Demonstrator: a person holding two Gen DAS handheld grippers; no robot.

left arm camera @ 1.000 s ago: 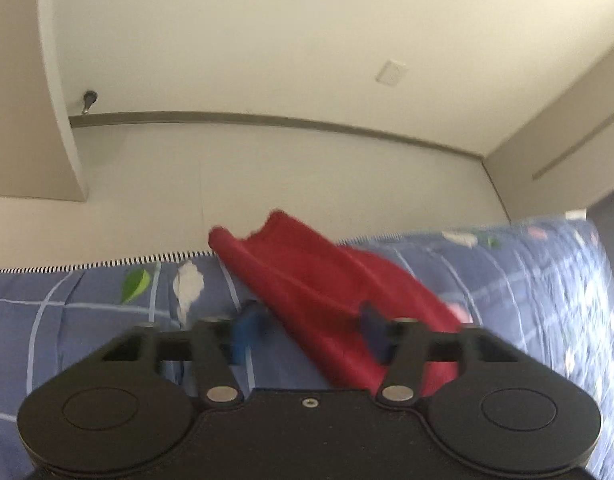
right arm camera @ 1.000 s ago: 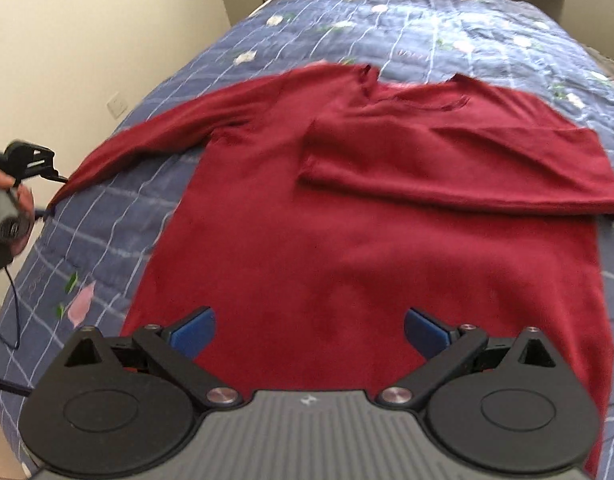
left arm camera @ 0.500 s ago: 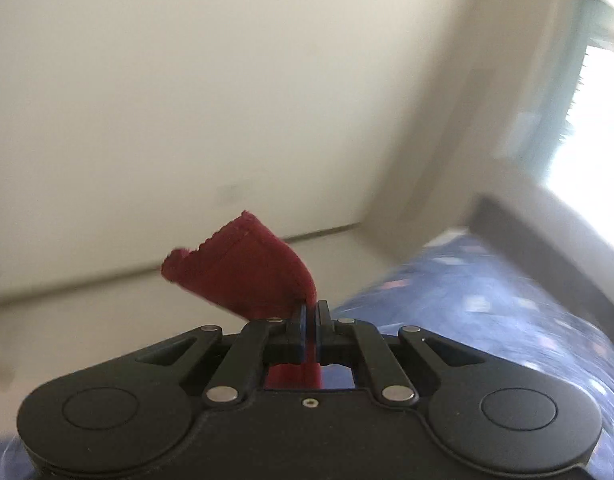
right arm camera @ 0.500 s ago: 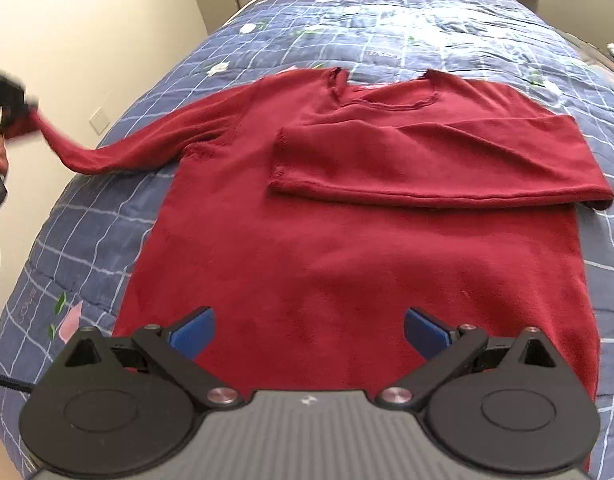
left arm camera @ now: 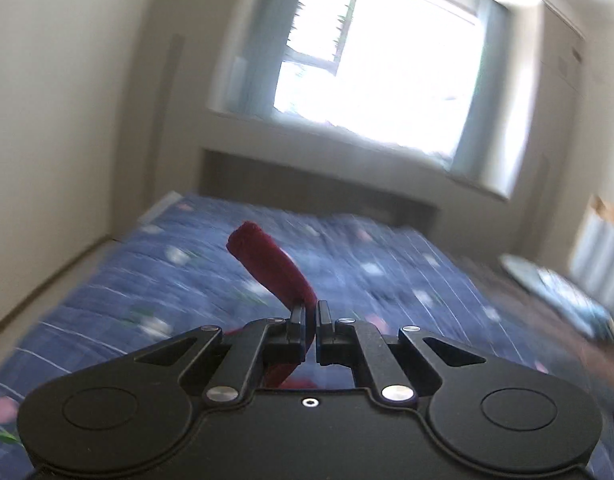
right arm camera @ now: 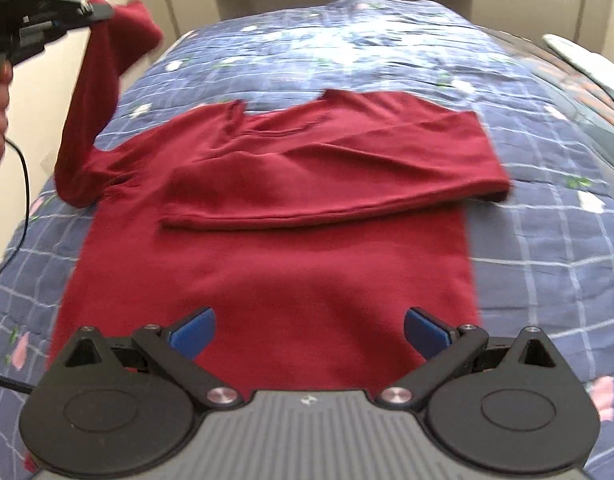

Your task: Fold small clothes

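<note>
A red sweater [right arm camera: 275, 248] is lying flat across the bed [right arm camera: 547, 240], one sleeve folded over its chest. The left claw [right arm camera: 97, 10] is pinching the other sleeve's cuff [left arm camera: 267, 256], holding it above the bed's left edge. The right claw [right arm camera: 307, 330] is hovering wide, empty, over the hem.

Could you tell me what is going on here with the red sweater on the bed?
A person is folding a red sweater laid flat on a blue quilt. One sleeve is already folded across the chest. The left gripper is shut on the cuff of the other sleeve and holds it up above the bed, apparently to fold it over too. The right gripper hovers open over the hem, holding nothing.
</note>
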